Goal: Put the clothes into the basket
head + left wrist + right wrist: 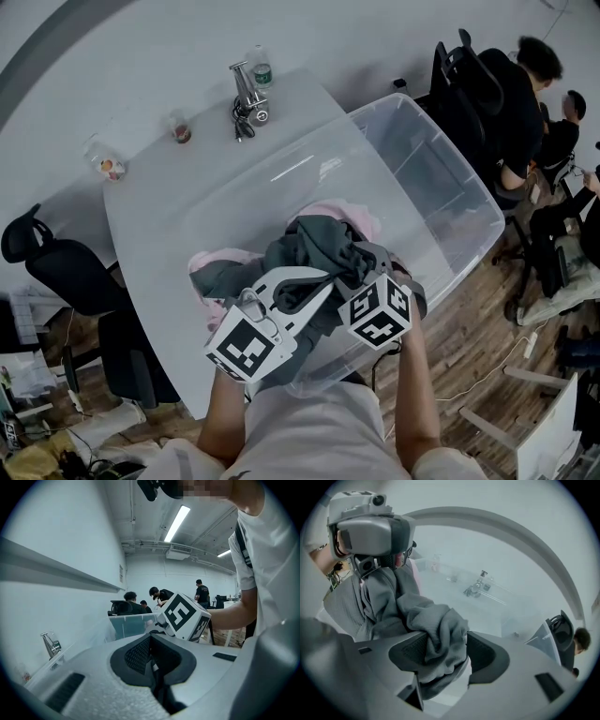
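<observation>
A dark grey garment (319, 248) is bunched up over the near end of the clear plastic basket (469, 178). Pink clothes (220, 261) lie under and beside it. My right gripper (361, 267) is shut on a fold of the grey garment (440, 630), which fills the gap between its pads (408, 652). The rest of the cloth hangs to the left in that view. My left gripper (314, 286) is just left of the right one, against the same heap. In the left gripper view, its jaws (151, 651) look closed together with no cloth between them.
The basket stands on a white table (169, 216). At the table's far end are a bottle (260, 67), a metal tool (246, 94), a small jar (180, 129) and a cup (105, 164). A black chair (66, 272) is at left. People (525, 103) sit at right.
</observation>
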`<state>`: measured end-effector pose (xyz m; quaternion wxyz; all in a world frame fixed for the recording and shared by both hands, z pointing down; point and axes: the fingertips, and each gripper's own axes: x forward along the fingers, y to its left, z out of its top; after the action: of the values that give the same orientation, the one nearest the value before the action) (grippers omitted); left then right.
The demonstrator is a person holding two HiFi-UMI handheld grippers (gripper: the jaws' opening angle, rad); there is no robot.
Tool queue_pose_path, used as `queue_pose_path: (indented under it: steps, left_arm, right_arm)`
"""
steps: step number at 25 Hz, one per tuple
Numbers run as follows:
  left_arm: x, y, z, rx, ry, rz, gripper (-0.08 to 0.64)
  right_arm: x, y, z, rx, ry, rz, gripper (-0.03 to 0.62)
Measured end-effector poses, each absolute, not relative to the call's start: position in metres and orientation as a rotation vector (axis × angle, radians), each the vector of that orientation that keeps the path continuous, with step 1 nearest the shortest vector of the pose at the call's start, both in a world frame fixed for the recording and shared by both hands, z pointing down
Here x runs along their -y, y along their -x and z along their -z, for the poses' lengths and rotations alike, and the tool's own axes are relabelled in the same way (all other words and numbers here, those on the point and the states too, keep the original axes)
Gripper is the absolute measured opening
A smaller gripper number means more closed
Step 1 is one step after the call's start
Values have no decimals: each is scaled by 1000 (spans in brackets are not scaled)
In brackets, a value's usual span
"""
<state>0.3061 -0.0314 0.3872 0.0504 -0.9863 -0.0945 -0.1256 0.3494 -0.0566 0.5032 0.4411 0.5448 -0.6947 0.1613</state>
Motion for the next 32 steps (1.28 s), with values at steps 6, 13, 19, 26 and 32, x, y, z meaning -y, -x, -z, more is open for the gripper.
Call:
queue_pose_path:
  steps: [6, 13, 19, 26, 32]
  left_arm:
    - [31, -303, -387, 302, 2980, 375, 5]
    - [31, -299, -380, 261, 3030, 335, 5]
    - [30, -292, -362, 229, 3072, 203, 5]
    - [27, -281, -342, 203, 3119, 110, 5]
    - [18, -272, -335, 241, 3121, 52, 5]
  right_arm:
    - [61, -344, -488, 1768, -1380, -291, 253]
    - [60, -335, -460, 1896, -1487, -228, 239]
    - [51, -328, -420, 2062, -1662, -181, 85]
    - [31, -318, -371, 2220, -1798, -119, 9]
    - [8, -309, -344, 2289, -1860, -76, 5]
